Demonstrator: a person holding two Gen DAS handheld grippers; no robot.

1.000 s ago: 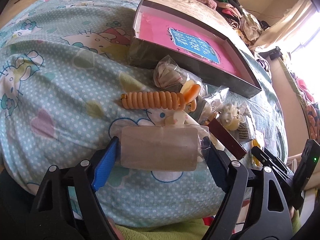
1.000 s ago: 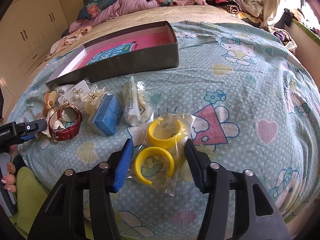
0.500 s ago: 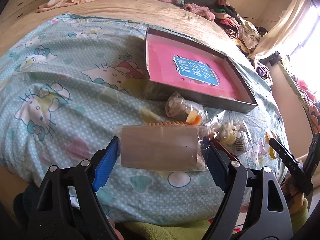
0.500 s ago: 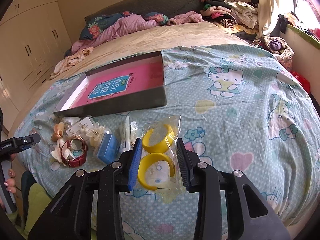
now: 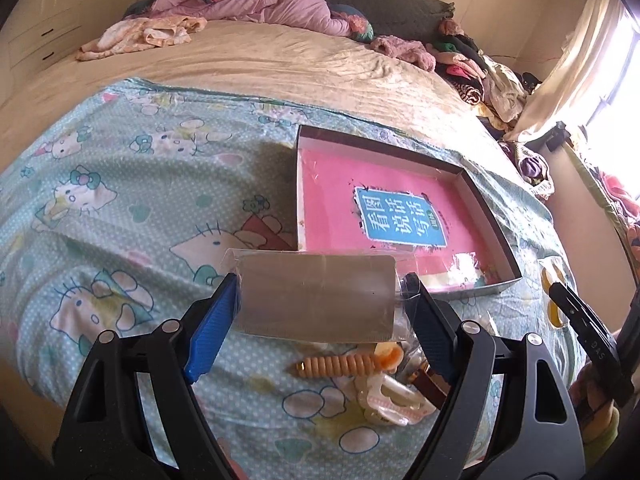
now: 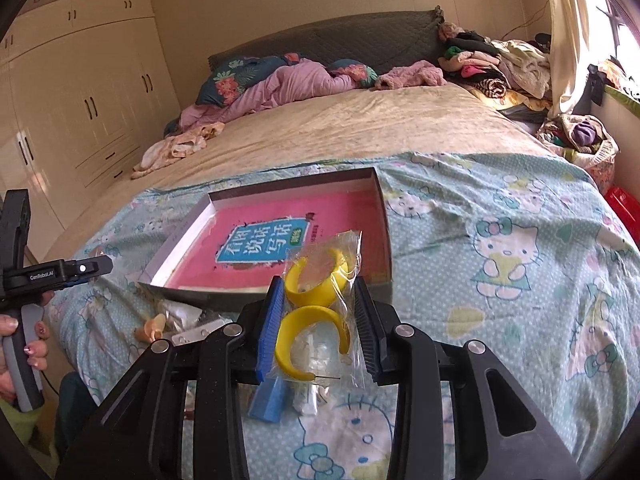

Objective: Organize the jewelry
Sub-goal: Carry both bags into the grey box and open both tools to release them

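Note:
My left gripper (image 5: 320,304) is shut on a clear packet with a grey card (image 5: 316,296), held above the bedspread just short of the open box with a pink lining (image 5: 400,216). My right gripper (image 6: 318,330) is shut on a clear bag of yellow hoop earrings (image 6: 314,304), held above the bed near the box's front right corner (image 6: 384,276). An orange spiral hair tie (image 5: 340,364), a cream hair claw (image 5: 388,398) and a dark red strap (image 5: 430,382) lie on the bed below the left gripper. A blue box (image 6: 268,400) lies under the right gripper.
The bed has a Hello Kitty bedspread (image 5: 120,208) in front and a beige blanket (image 6: 340,128) behind. Clothes are piled at the far right (image 6: 500,64). Wardrobes (image 6: 80,100) stand on the left. The other gripper and hand (image 6: 24,280) show at the left edge.
Both grippers have risen off the bed with their packets and moved toward the box. The right gripper's jaws closed onto the earring bag.

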